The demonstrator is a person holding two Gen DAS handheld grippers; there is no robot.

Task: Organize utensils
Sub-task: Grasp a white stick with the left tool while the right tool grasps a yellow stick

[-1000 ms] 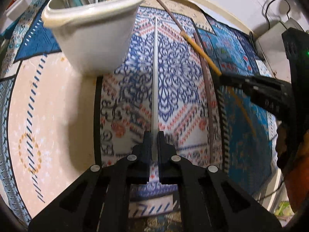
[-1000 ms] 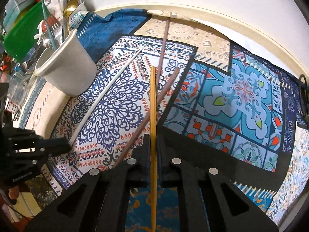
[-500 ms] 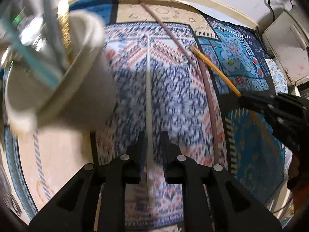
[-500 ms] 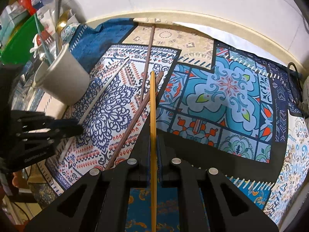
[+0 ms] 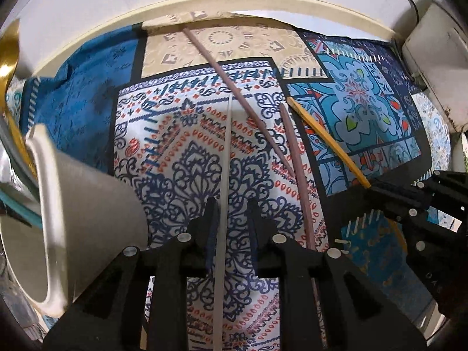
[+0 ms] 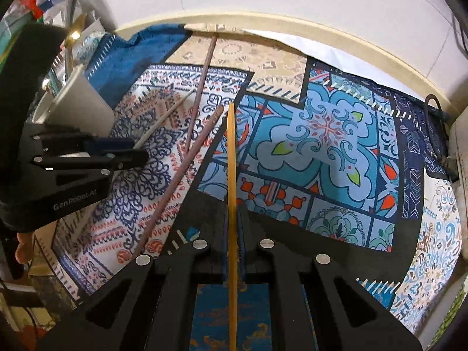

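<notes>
**Two chopsticks gripped, one grip just slackened**

Four chopsticks showed on the patterned cloth [image 5: 181, 158], and two sat between jaws. The left gripper [image 5: 229, 207] had just been opening — its jaws now stood slightly apart, with the white chopstick [image 5: 226, 146] running between them toward twelve o'clock and a visible gap to the right finger. A second ago those jaws had pinched the same stick tight. In that time the white utensil cup [image 5: 87, 204] had also slid from eleven o'clock to nine in the left wrist view, its rim tilted and a gold spoon [image 5: 8, 58] poking out.

The right gripper [image 6: 232, 225] was closed hard on the yellow chopstick [image 6: 231, 161], which pointed straight to twelve. Two mauve chopsticks [image 6: 201, 87] lay loose at about eleven o'clock, one crossing near the other's tip.

Judging by this, the white stick was being released or re-gripped beside the cup — nothing new had yet gone in.
</notes>
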